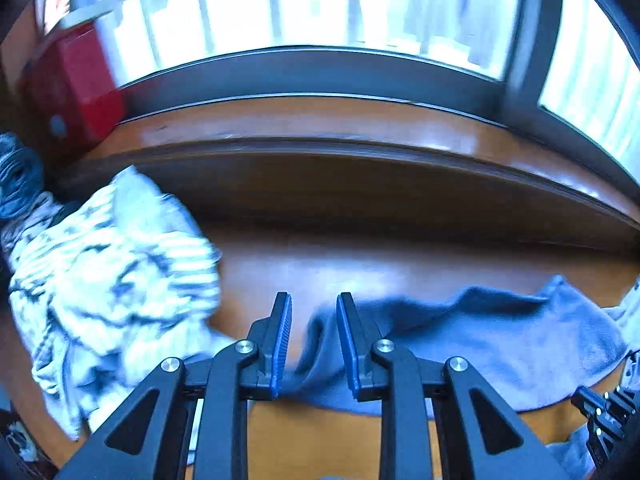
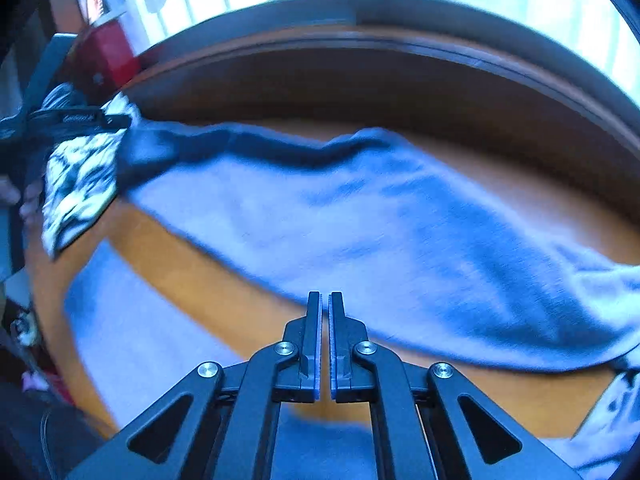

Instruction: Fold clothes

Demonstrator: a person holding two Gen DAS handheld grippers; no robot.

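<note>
A blue garment [image 1: 500,340] lies spread across the wooden table [image 1: 360,264]; the picture is blurred. In the left wrist view one bunched end of it rises between the pads of my left gripper [image 1: 314,300], which is shut on that fold with a narrow gap at the tips. In the right wrist view the garment [image 2: 360,220] stretches from upper left to right. My right gripper [image 2: 325,296] is shut, its tips right at the garment's near edge. Whether fabric is pinched between its pads I cannot tell.
A crumpled pile of white and blue patterned clothes [image 1: 112,280] [image 2: 80,184] sits at the table's left. Behind it stands a red box [image 1: 76,84] [image 2: 112,56]. A wooden sill [image 1: 320,120] and a bright window run along the far side.
</note>
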